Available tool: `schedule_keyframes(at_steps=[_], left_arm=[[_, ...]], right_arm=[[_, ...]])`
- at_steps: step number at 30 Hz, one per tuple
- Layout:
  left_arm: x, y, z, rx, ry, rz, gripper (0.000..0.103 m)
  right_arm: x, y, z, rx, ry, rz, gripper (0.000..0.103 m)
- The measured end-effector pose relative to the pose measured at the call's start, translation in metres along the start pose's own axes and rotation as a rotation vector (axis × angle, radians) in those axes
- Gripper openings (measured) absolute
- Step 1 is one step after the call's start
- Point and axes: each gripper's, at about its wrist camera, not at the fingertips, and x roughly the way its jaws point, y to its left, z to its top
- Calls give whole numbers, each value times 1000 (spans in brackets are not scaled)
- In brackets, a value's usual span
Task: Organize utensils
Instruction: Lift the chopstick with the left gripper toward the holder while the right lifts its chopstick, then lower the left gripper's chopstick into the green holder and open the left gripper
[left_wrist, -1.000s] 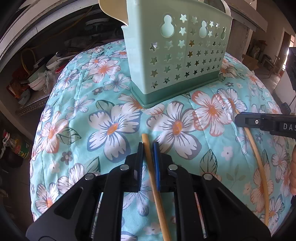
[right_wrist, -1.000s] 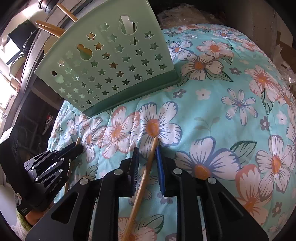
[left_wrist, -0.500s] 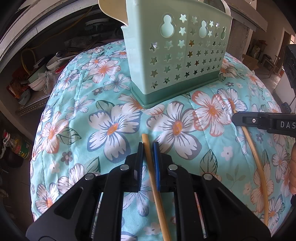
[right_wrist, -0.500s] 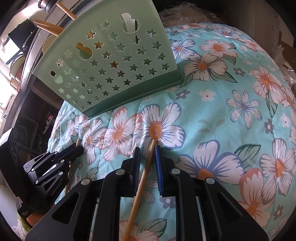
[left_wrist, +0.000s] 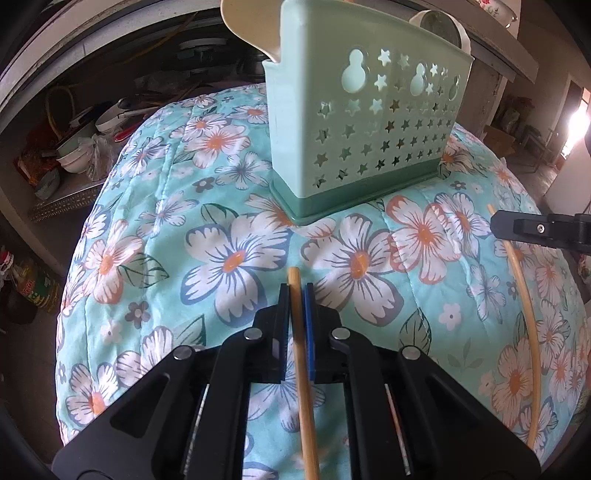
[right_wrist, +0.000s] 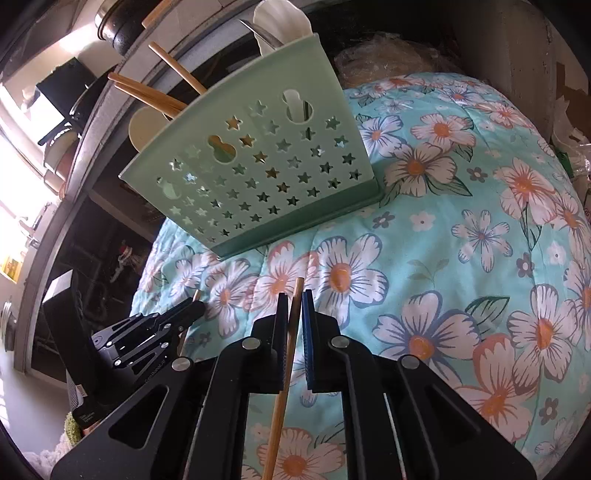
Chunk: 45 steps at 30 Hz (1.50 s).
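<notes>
Your left gripper (left_wrist: 297, 291) has its fingers pinched on a bamboo chopstick (left_wrist: 303, 369), whose blunt tip pokes out just past the fingertips over the floral cloth (left_wrist: 147, 221). Straight ahead of those fingers stands the mint utensil holder (left_wrist: 369, 140), upright on the cloth-covered desk, well apart from them. Your right gripper (right_wrist: 293, 306) likewise has its fingers closed on a second chopstick (right_wrist: 284, 376), which runs slantwise between the pads with its tip a little beyond them.

Only the right wrist view shows what the holder (right_wrist: 258, 177) carries: 3 chopsticks (right_wrist: 147, 92) leaning out of its top toward the left, plus pale spoon heads (right_wrist: 280, 22). That view also shows your left gripper (right_wrist: 155, 332) low and to the left of the right fingers. The left wrist view alone shows the full curved length of the second chopstick (left_wrist: 528, 332) trailing behind the right gripper (left_wrist: 535, 230) at far right
</notes>
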Motion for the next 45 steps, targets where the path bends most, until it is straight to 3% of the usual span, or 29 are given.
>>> schedule_keyframes(at_steps=[10, 16, 22, 31, 36, 39, 45], left_arm=[[-60, 13, 20, -85, -136, -131, 6], [-111, 12, 35, -79, -256, -223, 6], [-151, 12, 52, -83, -324, -309, 6], [-209, 14, 102, -78, -486, -412, 6], [-239, 8, 144, -61, -616, -423, 6], [-247, 1, 170, -41, -697, -393, 6], [-232, -8, 206, -39, -729, -330, 6]], right_arm=[[-52, 13, 6, -26, -103, 68, 6], [-79, 21, 6, -45, -167, 97, 6], [-106, 25, 5, -65, -231, 117, 6], [-120, 12, 6, -45, -274, 142, 6], [-120, 1, 6, -23, -276, 157, 6], [-120, -4, 7, -14, -279, 163, 6], [-120, -12, 12, -1, -283, 176, 6]])
